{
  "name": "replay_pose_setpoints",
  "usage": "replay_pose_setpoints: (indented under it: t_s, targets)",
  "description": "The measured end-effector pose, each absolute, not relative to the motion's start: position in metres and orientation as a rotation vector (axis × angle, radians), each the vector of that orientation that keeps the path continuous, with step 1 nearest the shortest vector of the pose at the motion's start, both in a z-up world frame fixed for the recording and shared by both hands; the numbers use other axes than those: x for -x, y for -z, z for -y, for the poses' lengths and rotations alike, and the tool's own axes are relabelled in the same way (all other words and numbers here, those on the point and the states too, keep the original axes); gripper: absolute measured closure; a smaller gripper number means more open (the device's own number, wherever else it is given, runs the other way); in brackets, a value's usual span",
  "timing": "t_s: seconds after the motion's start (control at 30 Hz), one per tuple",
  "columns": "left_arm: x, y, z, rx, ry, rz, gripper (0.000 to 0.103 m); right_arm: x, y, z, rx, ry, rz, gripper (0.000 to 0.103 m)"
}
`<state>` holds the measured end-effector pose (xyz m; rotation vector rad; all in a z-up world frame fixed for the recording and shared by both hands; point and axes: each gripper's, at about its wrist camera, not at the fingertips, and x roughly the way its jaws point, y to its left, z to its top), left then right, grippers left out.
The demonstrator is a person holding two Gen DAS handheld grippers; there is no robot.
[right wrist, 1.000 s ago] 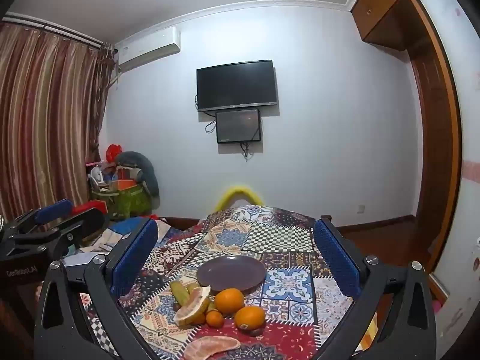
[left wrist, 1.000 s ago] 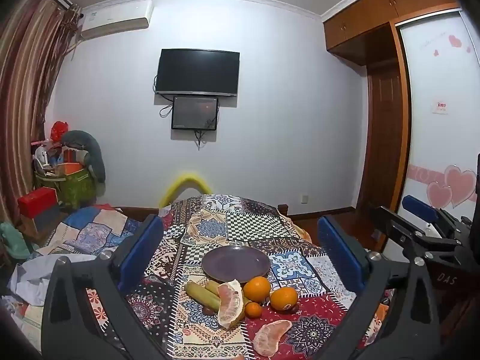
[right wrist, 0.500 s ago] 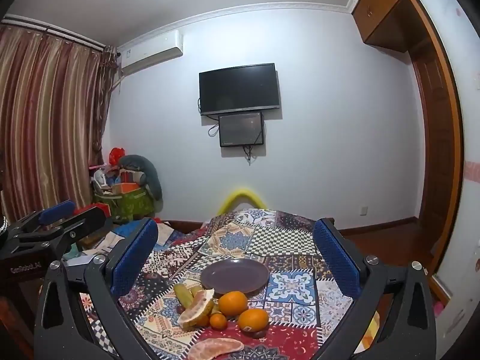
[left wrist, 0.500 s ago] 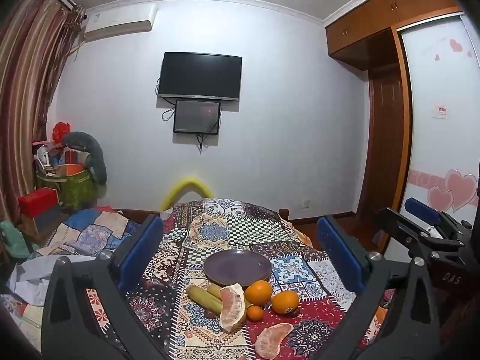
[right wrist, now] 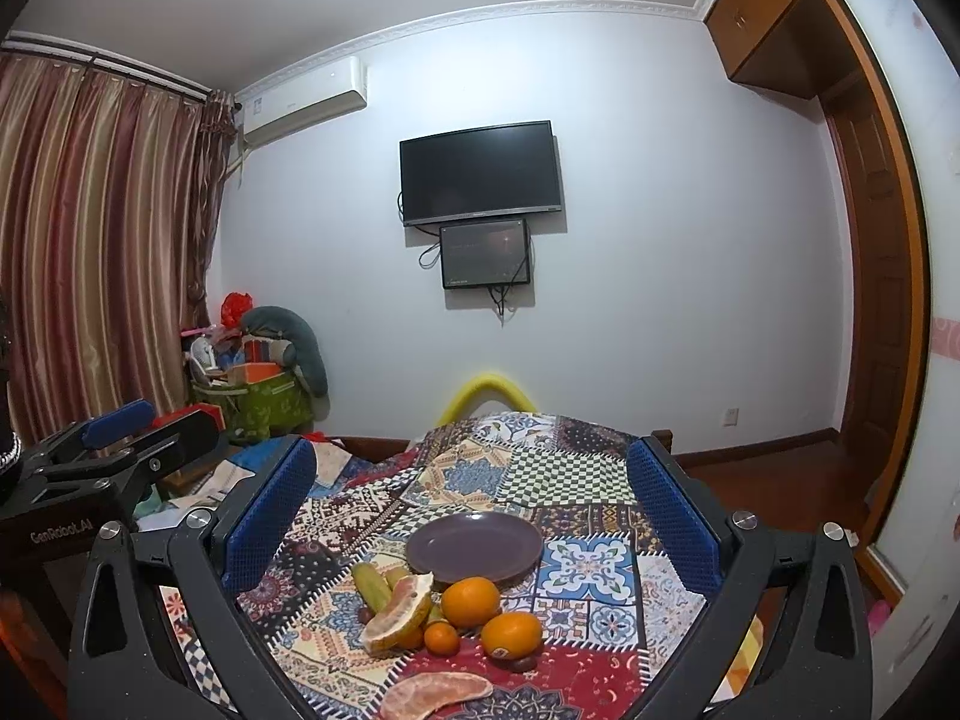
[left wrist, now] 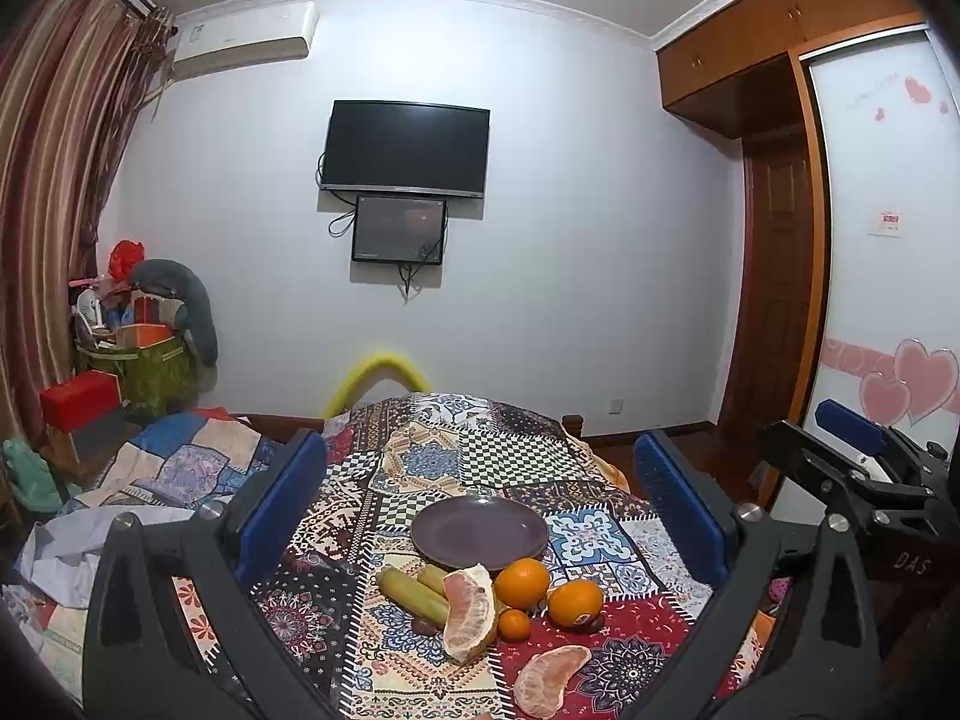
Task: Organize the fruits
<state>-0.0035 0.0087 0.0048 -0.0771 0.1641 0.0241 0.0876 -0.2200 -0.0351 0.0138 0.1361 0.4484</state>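
An empty purple plate [left wrist: 480,531] [right wrist: 474,546] sits on the patchwork cloth. In front of it lie two oranges [left wrist: 521,582] [left wrist: 575,602] [right wrist: 471,600] [right wrist: 511,633], a small tangerine [left wrist: 514,624] [right wrist: 442,638], yellow-green stalk pieces [left wrist: 414,591] [right wrist: 371,585], and two pomelo wedges [left wrist: 469,609] [left wrist: 549,679] [right wrist: 396,618] [right wrist: 435,693]. My left gripper [left wrist: 480,504] is open and empty, held above and short of the fruit. My right gripper [right wrist: 471,504] is open and empty likewise; it also shows at the right in the left wrist view [left wrist: 852,468].
The patchwork-covered table [left wrist: 474,450] drops off at its far edge by a yellow chair back [left wrist: 378,375]. Left lies a bed with quilts [left wrist: 150,474] and a cluttered green basket [left wrist: 150,360]. A wooden door [left wrist: 774,300] stands right.
Both grippers have tilted slightly so the plate and fruit sit a little higher in each view. Nothing on the table has moved.
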Motion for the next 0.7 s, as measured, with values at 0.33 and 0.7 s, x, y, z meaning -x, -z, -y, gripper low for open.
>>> replay_pose_setpoints:
  t_s: [0.33, 0.7]
  targets:
    - [0.0040, -0.0061, -0.0098, 0.083, -0.025, -0.167, 0.000, -0.0878, 0.0376, 0.2198, -0.020, -0.448, -0.136, 0.000]
    - [0.0037, -0.0056, -0.0112, 0.089, -0.023, -0.170, 0.000, -0.0880, 0.0378, 0.2196, -0.021, -0.443, -0.144, 0.000]
